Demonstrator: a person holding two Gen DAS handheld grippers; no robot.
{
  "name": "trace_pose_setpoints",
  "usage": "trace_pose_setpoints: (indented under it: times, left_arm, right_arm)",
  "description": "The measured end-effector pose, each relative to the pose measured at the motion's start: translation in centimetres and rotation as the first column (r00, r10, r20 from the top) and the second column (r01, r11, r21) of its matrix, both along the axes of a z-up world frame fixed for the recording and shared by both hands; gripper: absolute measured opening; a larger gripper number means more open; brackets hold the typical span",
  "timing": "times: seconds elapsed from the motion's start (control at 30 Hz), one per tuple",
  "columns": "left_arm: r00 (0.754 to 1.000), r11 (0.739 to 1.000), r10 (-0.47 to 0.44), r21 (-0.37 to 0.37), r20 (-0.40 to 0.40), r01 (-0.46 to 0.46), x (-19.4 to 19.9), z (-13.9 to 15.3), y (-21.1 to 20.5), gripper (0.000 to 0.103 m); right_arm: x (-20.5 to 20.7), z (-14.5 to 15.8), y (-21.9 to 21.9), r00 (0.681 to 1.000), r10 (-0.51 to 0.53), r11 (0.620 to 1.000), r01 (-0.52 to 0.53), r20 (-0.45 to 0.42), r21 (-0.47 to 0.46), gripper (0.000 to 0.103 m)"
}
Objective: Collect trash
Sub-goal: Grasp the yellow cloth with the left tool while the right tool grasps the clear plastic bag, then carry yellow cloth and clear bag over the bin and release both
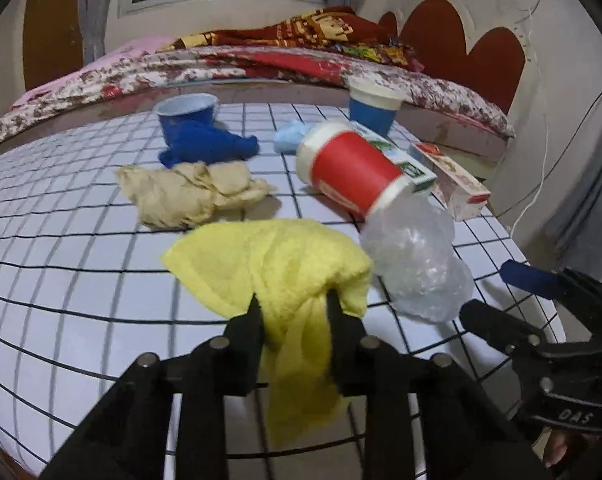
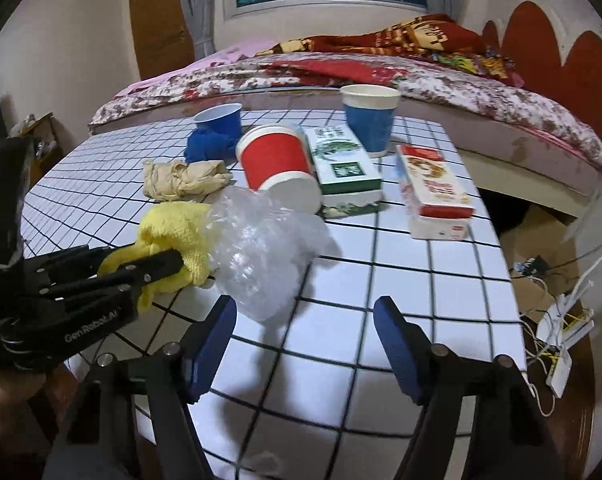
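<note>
My left gripper (image 1: 291,304) is shut on a yellow cloth (image 1: 277,264), which bunches between its black fingers at the table's near edge; it shows from the side in the right wrist view (image 2: 173,224). A crumpled clear plastic bag (image 1: 417,260) lies just right of the cloth (image 2: 261,244). A red paper cup (image 1: 353,172) lies tipped on its side behind the bag (image 2: 277,164). A beige crumpled rag (image 1: 189,192) and a blue rag (image 1: 209,144) lie further back. My right gripper (image 2: 305,312) is open and empty, blue pads apart, just short of the bag.
Two blue cups (image 2: 369,120) (image 2: 219,120), a green box (image 2: 341,164) and a red-white box (image 2: 433,188) stand on the grid-patterned table (image 2: 381,280). A light blue wad (image 1: 289,140) lies mid-table. A bed (image 2: 381,76) runs behind. Cables and a power strip (image 2: 561,332) lie on the floor right.
</note>
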State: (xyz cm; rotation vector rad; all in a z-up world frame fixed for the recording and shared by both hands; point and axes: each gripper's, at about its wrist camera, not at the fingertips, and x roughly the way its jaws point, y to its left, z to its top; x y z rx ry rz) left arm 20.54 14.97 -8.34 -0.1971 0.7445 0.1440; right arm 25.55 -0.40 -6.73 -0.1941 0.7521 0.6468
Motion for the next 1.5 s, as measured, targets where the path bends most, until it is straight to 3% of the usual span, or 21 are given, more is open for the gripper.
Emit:
trace_pose_setpoints:
  times: [0.2,0.23,0.27,0.37,0.53,0.8,1.5]
  left_arm:
    - [1.000,1.000,-0.001,0.007,0.014,0.001,-0.4,0.2,1.1,0.029]
    - [1.000,1.000,-0.002,0.005,0.015,0.002,-0.5,0.2,1.1,0.029]
    - [1.000,1.000,-0.002,0.005,0.017,0.002,-0.6,0.3,1.1,0.029]
    - [0.999,1.000,-0.010,0.010,0.030,0.010,-1.3,0.4,0.8,0.029]
    - [0.998,1.000,-0.025,0.021,0.063,0.023,-2.7,1.1,-0.3,0.029]
    - [0.992,0.996,-0.068,0.061,0.101,0.062,-4.7,2.5,-3.4,0.029]
    - [0.949,0.959,-0.278,0.100,0.147,0.266,-6.2,4.7,-14.7,0.029]
  right_arm:
    - [1.5,-0.5,3.1,0.998,0.039,0.999,-0.038,-0.047,0.013,0.068]
    - [2.0,-0.8,3.6,0.997,0.038,0.999,-0.037,-0.066,0.011,0.060]
    - [2.3,-1.0,4.0,0.995,0.046,0.999,-0.044,-0.087,0.023,0.045]
    - [2.1,-1.0,4.2,0.994,0.061,0.997,-0.057,-0.094,0.045,0.042]
    - [0.1,0.2,2.6,0.998,0.058,0.996,-0.056,-0.031,0.063,0.042]
    - [-2.8,2.3,-3.2,0.998,-0.047,0.995,0.043,0.047,0.085,0.042]
    - [-8.7,3.9,-19.2,0.949,-0.309,0.942,0.296,0.066,0.158,0.042]
